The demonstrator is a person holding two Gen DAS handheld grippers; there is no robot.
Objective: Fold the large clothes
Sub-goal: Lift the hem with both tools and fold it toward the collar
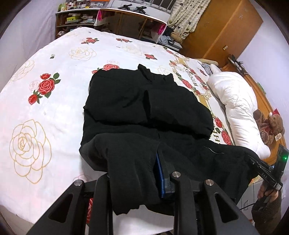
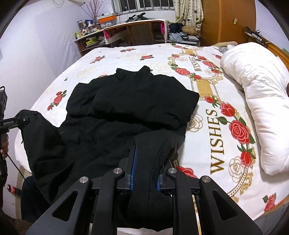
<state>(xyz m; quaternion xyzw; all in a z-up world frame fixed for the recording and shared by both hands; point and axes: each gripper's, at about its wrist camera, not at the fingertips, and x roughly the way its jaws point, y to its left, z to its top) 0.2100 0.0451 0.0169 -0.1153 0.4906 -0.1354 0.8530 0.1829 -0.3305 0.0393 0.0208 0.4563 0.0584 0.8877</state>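
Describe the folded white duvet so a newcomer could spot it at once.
Start at the bed with its rose-printed white cover. Look past the black garment in the middle to the side by the wooden headboard. There lies the duvet: a puffy, quilted roll, plain white with no roses or lettering, unlike the cover beneath.

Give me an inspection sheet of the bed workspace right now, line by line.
Surface: bedspread, white with roses.
Job's things: black garment, far part already folded, near hem lifted.
Clutter: white duvet; teddy bears.
Grippers: left gripper and right gripper each shut on the hem.
Cables: thin black cable under the left gripper.
Surroundings: shelf unit, wooden wardrobe, curtain.
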